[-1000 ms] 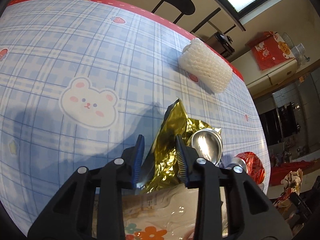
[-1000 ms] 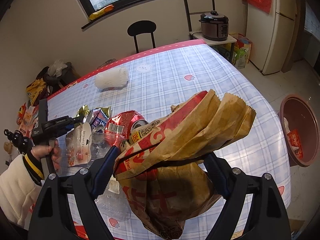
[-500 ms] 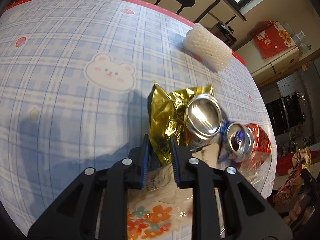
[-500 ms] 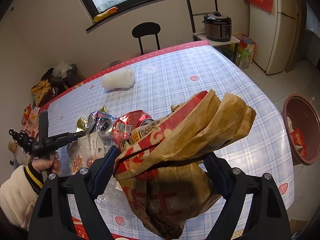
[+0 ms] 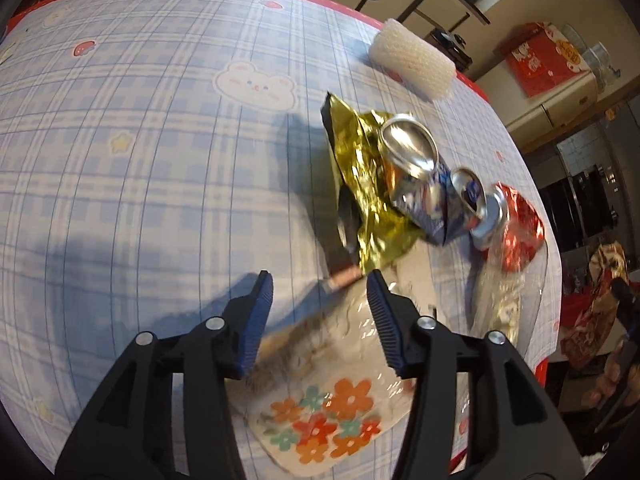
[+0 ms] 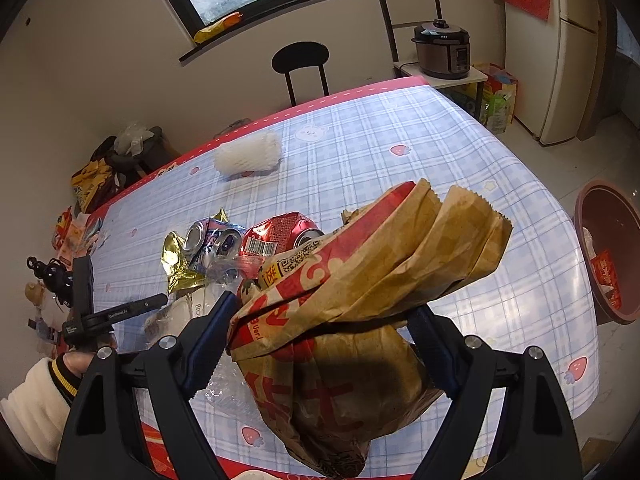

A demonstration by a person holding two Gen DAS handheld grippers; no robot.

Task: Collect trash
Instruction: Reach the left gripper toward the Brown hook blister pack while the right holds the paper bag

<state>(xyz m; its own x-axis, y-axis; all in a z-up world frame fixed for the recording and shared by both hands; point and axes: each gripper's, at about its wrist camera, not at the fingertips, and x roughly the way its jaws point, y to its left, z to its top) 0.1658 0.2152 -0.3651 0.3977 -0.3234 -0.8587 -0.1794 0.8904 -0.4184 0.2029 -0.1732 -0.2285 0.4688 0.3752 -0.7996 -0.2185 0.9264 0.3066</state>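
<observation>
My left gripper (image 5: 320, 320) is open and empty, just above the table beside a clear flower-print wrapper (image 5: 324, 416). Past it lie a gold foil wrapper (image 5: 360, 184), a crushed silver-blue can (image 5: 420, 184) and a crushed red can (image 5: 516, 232). My right gripper (image 6: 320, 336) is shut on a brown and red paper bag (image 6: 360, 300), held above the table's near edge. The same cans (image 6: 224, 240) and the gold foil (image 6: 176, 264) show behind the bag in the right wrist view. The left gripper (image 6: 132, 308) shows there at the left.
A white foam roll (image 5: 412, 64) lies near the table's far edge, also in the right wrist view (image 6: 248, 156). A brown bin (image 6: 604, 248) with trash stands on the floor to the right. A black chair (image 6: 300, 64) stands behind the table. The plaid tablecloth (image 5: 140, 160) has a red border.
My left gripper has opened, let go of the gold foil and pulled back toward the flower-print wrapper. The right gripper still holds the paper bag, barely moved.
</observation>
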